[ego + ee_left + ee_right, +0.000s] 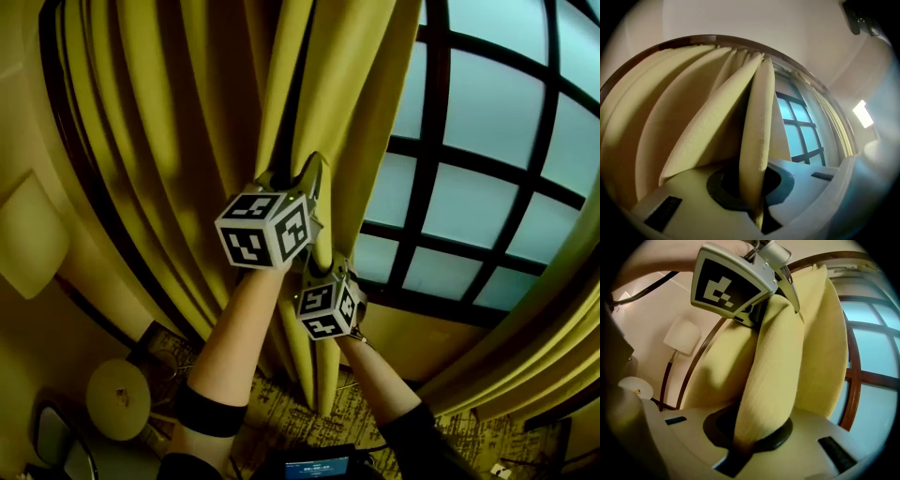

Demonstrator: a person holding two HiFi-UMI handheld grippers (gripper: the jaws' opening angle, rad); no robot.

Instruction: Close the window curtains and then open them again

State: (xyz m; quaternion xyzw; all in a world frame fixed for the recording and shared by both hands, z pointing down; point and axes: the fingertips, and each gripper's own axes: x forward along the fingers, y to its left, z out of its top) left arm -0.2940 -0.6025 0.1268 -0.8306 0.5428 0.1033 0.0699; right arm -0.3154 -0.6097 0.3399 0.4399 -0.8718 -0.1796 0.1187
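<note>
A dark-framed grid window point(487, 187) fills the upper right of the head view. One yellow curtain point(187, 141) hangs bunched across the upper left and centre. Two grippers grasp its free edge, one above the other, probably to drag it evenly. The left gripper point(757, 197) has its fingers clenched on a fold, and the right gripper point(750, 437) likewise just below. A second curtain point(548, 356) hangs at lower right.

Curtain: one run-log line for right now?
left gripper: shut on curtain | right gripper: shut on curtain, lower down | window: part uncovered
</note>
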